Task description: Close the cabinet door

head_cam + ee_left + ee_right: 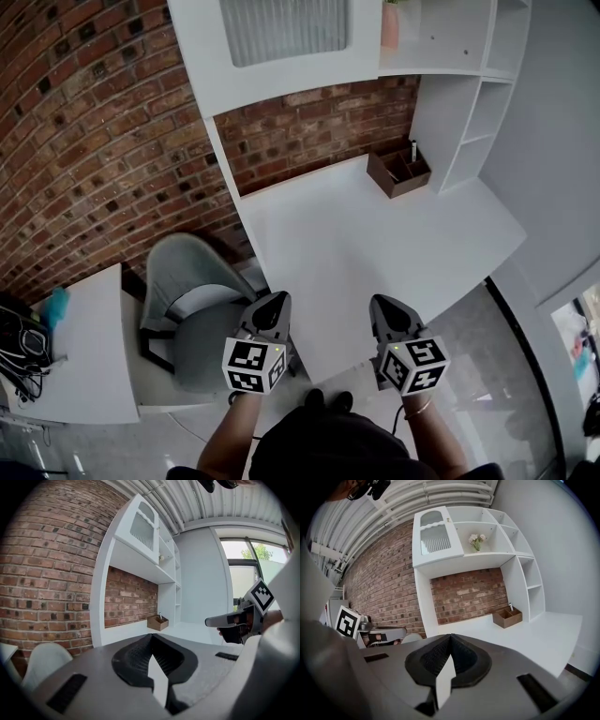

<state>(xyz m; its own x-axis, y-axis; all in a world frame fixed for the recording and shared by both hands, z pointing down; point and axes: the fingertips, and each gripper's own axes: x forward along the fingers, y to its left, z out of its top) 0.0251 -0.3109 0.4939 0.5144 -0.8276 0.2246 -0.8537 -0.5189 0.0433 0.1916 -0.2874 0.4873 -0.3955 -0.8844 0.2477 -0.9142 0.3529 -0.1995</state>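
We hold the left tool (275, 302) with its jaws pressed together at the tips and nothing between them. The right tool (382, 304) is the same, closed and empty. The two sit side by side, apart from each other, low at the near edge of the desk (375, 244), both pointing toward the wall. Neither touches anything.

Just left of the left tool stands a grey chair (192, 281), tucked beside the desk's end panel. The desk top is white and nearly bare. A wooden box (398, 171) stands at its far right corner, against the brick wall (84, 122) and just beside the open shelves (473, 112).

The cabinet door (435, 535) is white with a ribbed pane. It sits high at the left end of the shelf unit, above the desk and well apart from both tools. From the gripper views it looks flush with the cabinet front. In the open compartment just right of it stand flowers (476, 540).
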